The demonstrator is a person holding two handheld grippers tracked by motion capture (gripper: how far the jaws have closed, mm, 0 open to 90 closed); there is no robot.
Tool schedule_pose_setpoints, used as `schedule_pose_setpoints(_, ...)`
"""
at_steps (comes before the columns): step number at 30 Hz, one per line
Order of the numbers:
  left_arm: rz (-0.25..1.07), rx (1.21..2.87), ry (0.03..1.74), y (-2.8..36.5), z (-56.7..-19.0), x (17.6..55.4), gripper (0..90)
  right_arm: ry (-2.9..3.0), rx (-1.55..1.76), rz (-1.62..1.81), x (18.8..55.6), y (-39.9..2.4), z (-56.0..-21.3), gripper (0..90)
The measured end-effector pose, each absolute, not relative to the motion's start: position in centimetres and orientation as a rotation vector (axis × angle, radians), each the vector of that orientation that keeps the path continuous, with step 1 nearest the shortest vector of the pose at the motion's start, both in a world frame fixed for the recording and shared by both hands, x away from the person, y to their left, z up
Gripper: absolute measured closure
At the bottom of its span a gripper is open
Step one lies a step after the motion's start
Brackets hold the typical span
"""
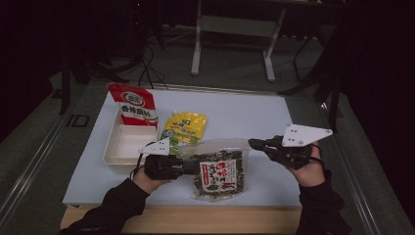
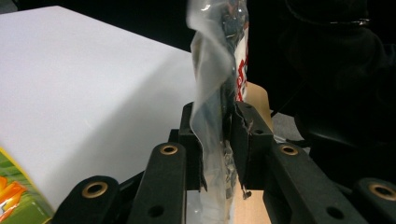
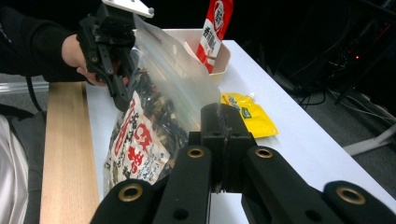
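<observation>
Left gripper (image 1: pixel 188 166): clamped on the left edge of the seaweed bag (image 1: pixel 219 172); in the left gripper view the clear film runs up between the two black jaws, which pinch it from both sides.
Right gripper (image 1: pixel 255 144): jaws fully together, nipping the bag's upper right corner; in the right gripper view (image 3: pixel 223 122) the clear plastic ends right at the closed tips (how much film sits inside them cannot be told).
Seaweed bag: a clear pouch with dark dried pieces and a red-and-white label, near the front edge of the white table top (image 1: pixel 244 112), between the two hands; in the right gripper view its top edge is lifted off the surface.
Yellow-green pouch (image 1: pixel 185 127): flat on the table, just behind the seaweed bag and right of the tray.
White tray (image 1: pixel 111 147): on the left part of the table, close behind the left hand.
Red-and-white packet (image 1: pixel 133 104): stands upright, leaning at the far end of the tray.
Wooden strip (image 1: pixel 205 226): runs along the table's near edge, below the bag.
Person: dark sleeves reaching in from the near side, one gripper in each hand.
</observation>
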State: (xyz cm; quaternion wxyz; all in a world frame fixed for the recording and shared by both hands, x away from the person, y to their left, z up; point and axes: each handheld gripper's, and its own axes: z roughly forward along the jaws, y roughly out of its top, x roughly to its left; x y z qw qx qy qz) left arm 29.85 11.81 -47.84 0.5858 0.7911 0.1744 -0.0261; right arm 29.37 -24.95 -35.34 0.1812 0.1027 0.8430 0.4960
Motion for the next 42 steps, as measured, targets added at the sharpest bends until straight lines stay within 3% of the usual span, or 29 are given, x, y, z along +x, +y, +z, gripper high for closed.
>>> schedule_pose_setpoints(7, 0.012, 1.847, 0.386, 11.5, -46.2, 28.8, 78.2, 2.330, 0.297, 1.437, 29.2, -25.4, -34.5, 88.1)
schedule_pose_setpoints(13, 0.059, 1.827, 0.393, 11.9, -44.8, 28.5, 78.7, 2.286, 0.344, 1.488, 29.5, -25.7, -34.4, 59.8)
schedule_pose_setpoints(22, 0.110, 1.801, 0.380, 12.5, -42.6, 28.1, 79.0, 2.252, 0.412, 1.522, 29.7, -26.0, -35.0, 43.0)
schedule_pose_setpoints(23, 0.128, 1.786, 0.389, 13.0, -41.8, 28.0, 79.0, 2.252, 0.421, 1.526, 29.8, -26.0, -35.0, 39.2)
schedule_pose_setpoints(24, 0.134, 1.783, 0.390, 13.2, -41.5, 28.0, 79.0, 2.245, 0.437, 1.518, 29.8, -26.1, -35.2, 30.1)
schedule_pose_setpoints(28, 0.181, 1.761, 0.398, 14.3, -39.9, 27.9, 79.0, 2.245, 0.464, 1.534, 29.9, -26.1, -35.6, 20.5)
schedule_pose_setpoints(29, 0.193, 1.760, 0.395, 14.7, -39.4, 27.9, 79.0, 2.226, 0.466, 1.559, 30.1, -26.1, -35.9, 13.5)
schedule_pose_setpoints(42, 0.365, 1.716, 0.475, 20.3, -35.4, 28.3, 78.9, 2.210, 0.501, 1.539, 31.6, -25.8, -38.0, 14.6)
